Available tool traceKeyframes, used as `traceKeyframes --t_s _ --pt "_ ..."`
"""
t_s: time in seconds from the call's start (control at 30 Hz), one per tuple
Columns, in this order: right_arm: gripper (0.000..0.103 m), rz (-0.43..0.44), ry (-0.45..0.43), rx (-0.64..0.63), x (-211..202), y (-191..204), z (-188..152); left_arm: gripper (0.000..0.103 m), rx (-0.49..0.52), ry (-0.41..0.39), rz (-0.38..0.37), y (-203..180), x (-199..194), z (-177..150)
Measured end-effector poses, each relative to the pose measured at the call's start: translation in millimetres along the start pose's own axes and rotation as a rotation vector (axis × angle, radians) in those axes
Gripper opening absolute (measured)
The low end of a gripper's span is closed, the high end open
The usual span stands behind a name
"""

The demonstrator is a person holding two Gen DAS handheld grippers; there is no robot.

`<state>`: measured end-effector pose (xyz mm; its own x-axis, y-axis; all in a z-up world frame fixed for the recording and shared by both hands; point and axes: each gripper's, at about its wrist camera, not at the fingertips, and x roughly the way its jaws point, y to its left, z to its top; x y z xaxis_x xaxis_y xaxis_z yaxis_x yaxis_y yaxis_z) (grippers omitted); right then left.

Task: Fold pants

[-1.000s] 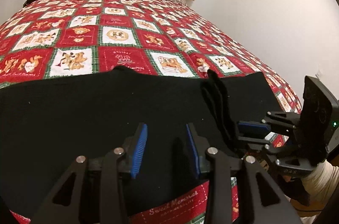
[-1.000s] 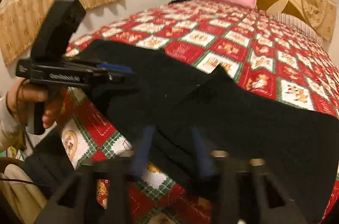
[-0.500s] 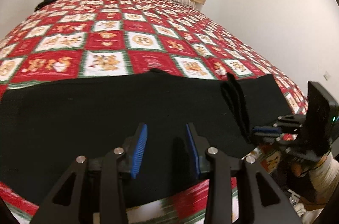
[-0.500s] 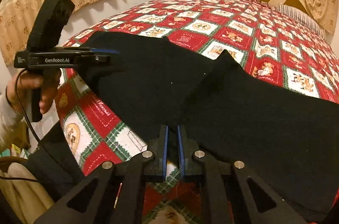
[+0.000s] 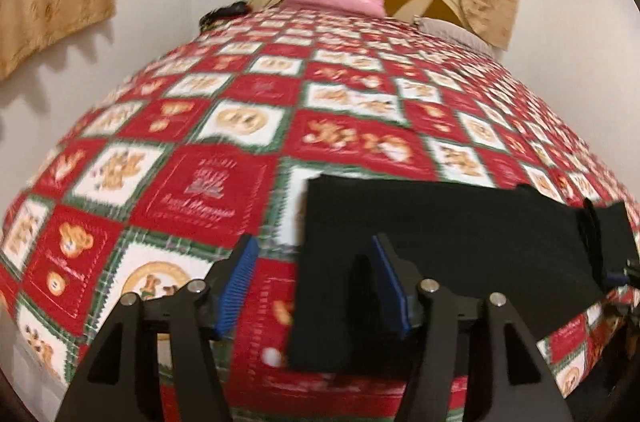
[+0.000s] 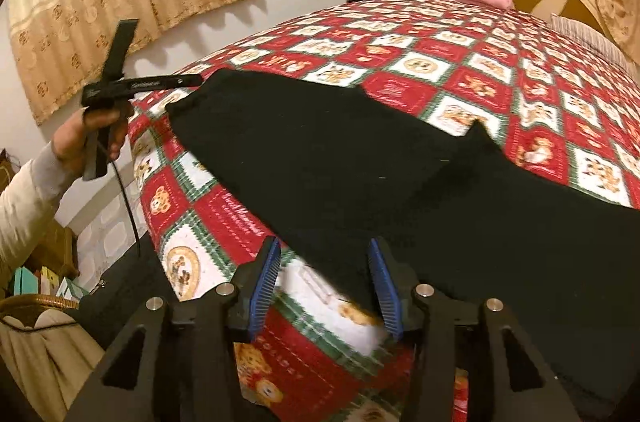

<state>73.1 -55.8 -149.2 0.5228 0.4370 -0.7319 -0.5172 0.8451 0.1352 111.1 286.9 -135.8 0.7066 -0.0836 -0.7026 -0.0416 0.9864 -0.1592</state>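
A: Left wrist view: the left gripper has its jaws opening; the end of the black pants lies over the quilt, its edge between the blue pads, which do not press it.

B: And the far right edge?

A: A dark gripper tip shows there, too cut off to read.

B: Right wrist view?

A: The right gripper is opening too; the pants' near edge lies between its pads, unpinched; the pants stretch flat across the quilt; a hand holds the left gripper at their far left end.
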Motion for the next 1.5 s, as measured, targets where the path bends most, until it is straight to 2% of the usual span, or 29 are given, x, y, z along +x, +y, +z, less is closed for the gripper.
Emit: traceKeyframes --t_s 0.1,0.23,0.33,0.4,0.47,0.53,0.57,0.6,0.73,0.87,1.0,1.13,1.3,1.4,1.5 --pt "0.048 0.004 0.002 -0.033 5 11 1 0.06 -0.048 0.017 -0.055 6 12 -4" --pt "0.048 0.003 0.012 -0.074 11 23 1 0.06 -0.054 0.005 -0.103 -3 14 -8" --pt "0.048 0.012 0.016 -0.083 15 28 1 0.06 -0.046 0.004 -0.108 -9 17 -8" --pt "0.048 0.017 0.021 -0.083 18 29 3 0.053 -0.048 0.02 -0.123 -11 20 -7" --pt "0.048 0.01 0.024 -0.088 22 29 6 0.051 -0.047 0.034 -0.119 -11 20 -5" --pt "0.048 0.003 0.022 -0.08 25 29 11 0.04 -0.067 0.044 -0.144 -8 19 -4" --pt "0.048 0.006 0.019 -0.072 26 28 13 0.028 -0.091 0.05 -0.181 -5 17 -4" --pt "0.048 0.012 0.014 -0.063 27 27 15 0.025 -0.115 0.052 -0.208 -3 16 -5" --pt "0.048 0.017 -0.001 -0.051 25 26 19 0.024 -0.11 0.039 -0.212 -4 8 -8" --pt "0.049 0.012 -0.007 -0.035 24 21 18 0.025 -0.172 0.041 -0.24 2 15 -11" --pt "0.049 -0.019 -0.002 -0.008 23 13 17 0.024 -0.234 0.02 -0.309 10 9 -11" --pt "0.05 -0.032 -0.009 0.032 18 2 16 0.023 -0.226 -0.034 -0.357 3 -13 -7" --pt "0.05 -0.047 -0.011 0.033 13 -4 13 0.023 -0.196 -0.068 -0.409 -27 -42 5" --pt "0.05 -0.06 -0.025 0.032 2 -9 11 0.023 -0.188 -0.075 -0.466 -52 -55 15" --pt "0.05 -0.094 -0.047 0.034 -13 -18 10 0.023 -0.142 -0.079 -0.473 -86 -64 26"
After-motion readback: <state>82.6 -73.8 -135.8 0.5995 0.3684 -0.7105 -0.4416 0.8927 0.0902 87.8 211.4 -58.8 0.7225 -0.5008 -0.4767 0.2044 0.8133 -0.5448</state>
